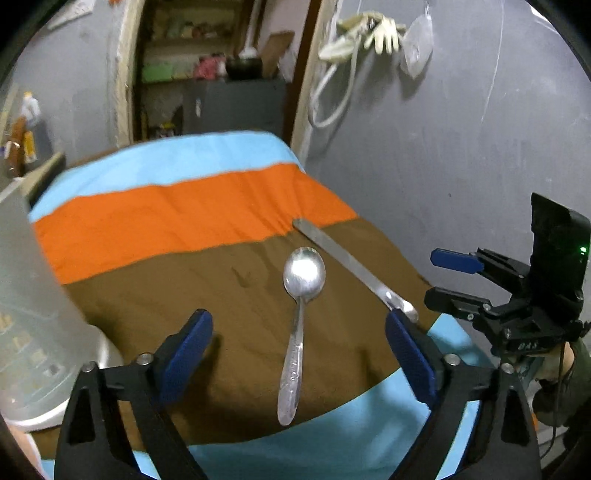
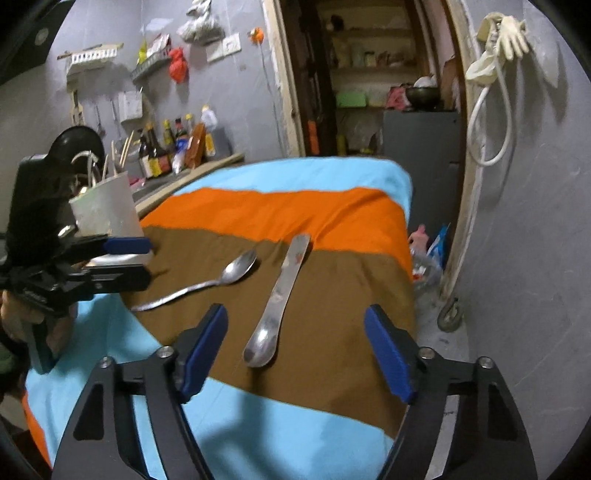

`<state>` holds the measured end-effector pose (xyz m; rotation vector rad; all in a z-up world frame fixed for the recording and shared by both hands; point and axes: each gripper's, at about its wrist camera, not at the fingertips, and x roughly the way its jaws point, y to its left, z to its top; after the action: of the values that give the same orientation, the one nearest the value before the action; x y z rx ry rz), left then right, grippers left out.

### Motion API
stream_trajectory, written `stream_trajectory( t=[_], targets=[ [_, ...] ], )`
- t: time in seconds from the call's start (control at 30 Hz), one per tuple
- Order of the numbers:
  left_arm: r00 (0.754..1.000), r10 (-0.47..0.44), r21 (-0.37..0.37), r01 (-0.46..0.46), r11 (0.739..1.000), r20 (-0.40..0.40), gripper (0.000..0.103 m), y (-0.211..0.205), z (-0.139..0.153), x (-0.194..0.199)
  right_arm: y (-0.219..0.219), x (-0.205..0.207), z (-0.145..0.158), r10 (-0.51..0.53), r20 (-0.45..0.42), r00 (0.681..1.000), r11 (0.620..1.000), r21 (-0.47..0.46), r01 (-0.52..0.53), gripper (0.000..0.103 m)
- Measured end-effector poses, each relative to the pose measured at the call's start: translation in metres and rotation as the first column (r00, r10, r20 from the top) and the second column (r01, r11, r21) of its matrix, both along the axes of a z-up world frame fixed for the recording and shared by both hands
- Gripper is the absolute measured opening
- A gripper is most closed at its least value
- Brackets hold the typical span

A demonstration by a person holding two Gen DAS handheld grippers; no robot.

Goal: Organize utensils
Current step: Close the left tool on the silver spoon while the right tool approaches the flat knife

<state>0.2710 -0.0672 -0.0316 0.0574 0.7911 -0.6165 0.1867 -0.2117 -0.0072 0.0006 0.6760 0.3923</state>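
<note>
Cloth (image 1: 192, 206): striped blue, orange and brown, spread over the surface; both utensils lie on the brown band.
Spoon (image 1: 297, 332): flat on the brown band, bowl toward the orange stripe, handle end reaching the near blue stripe.
Flat utensil (image 2: 279, 295): long and metal, just right of the spoon and apart from it, rounded end near, flat end at the orange stripe.
Left gripper (image 1: 299, 354): jaws wide apart, nothing held; the spoon's handle lies between the blue pads in view, not touched.
Right gripper (image 2: 295, 350): jaws wide apart, empty; the flat utensil's rounded end lies between the pads, not gripped.
Holder (image 2: 107, 210): pale cup at the cloth's left edge, with chopsticks and other utensils standing in it.
Wall: grey, with gloves (image 2: 511, 31) hanging at the right.
</note>
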Motion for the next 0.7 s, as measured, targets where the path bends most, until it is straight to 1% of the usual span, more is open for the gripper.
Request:
stream_trajectory(
  t=[0.03, 0.07, 0.1, 0.2, 0.33, 0.43, 0.6, 0.7],
  targets=[
    [1.0, -0.006, 0.009, 0.007, 1.0, -0.015, 0.079, -0.001, -0.003, 0.003, 0.002, 0.001, -0.002, 0.009, -0.011, 1.0, 1.0, -0.009, -0.009, 0.07],
    [0.999, -0.013, 0.021, 0.014, 1.0, -0.033, 0.072, -0.004, -0.006, 0.007, 0.004, 0.001, -0.005, 0.019, -0.028, 0.999, 1.0, -0.019, -0.019, 0.068],
    [0.999, -0.022, 0.028, 0.023, 0.999, -0.048, 0.067, -0.006, -0.009, 0.011, 0.007, 0.001, -0.008, 0.028, -0.043, 0.999, 0.999, -0.029, -0.029, 0.067],
    [0.995, -0.052, 0.042, 0.056, 0.998, -0.081, 0.064, -0.012, -0.017, 0.018, 0.01, 0.0, -0.014, 0.049, -0.082, 0.995, 0.998, -0.044, -0.053, 0.061],
    [0.995, -0.062, 0.079, 0.069, 0.995, -0.083, 0.059, -0.02, -0.023, 0.027, 0.013, 0.002, -0.019, 0.062, -0.111, 0.992, 0.996, -0.06, -0.069, 0.055],
    [0.995, -0.063, 0.115, 0.072, 0.991, -0.078, 0.057, -0.028, -0.026, 0.036, 0.016, 0.001, -0.021, 0.066, -0.107, 0.992, 0.993, -0.087, -0.075, 0.054],
    [0.997, -0.064, 0.196, 0.071, 0.978, -0.043, 0.055, -0.048, -0.034, 0.047, 0.02, 0.003, -0.023, 0.061, -0.098, 0.993, 0.991, -0.11, -0.072, 0.054],
    [0.997, -0.064, 0.21, 0.072, 0.975, -0.044, 0.051, -0.054, -0.037, 0.055, 0.02, 0.004, -0.024, 0.059, -0.096, 0.994, 0.991, -0.111, -0.07, 0.054]
  ],
)
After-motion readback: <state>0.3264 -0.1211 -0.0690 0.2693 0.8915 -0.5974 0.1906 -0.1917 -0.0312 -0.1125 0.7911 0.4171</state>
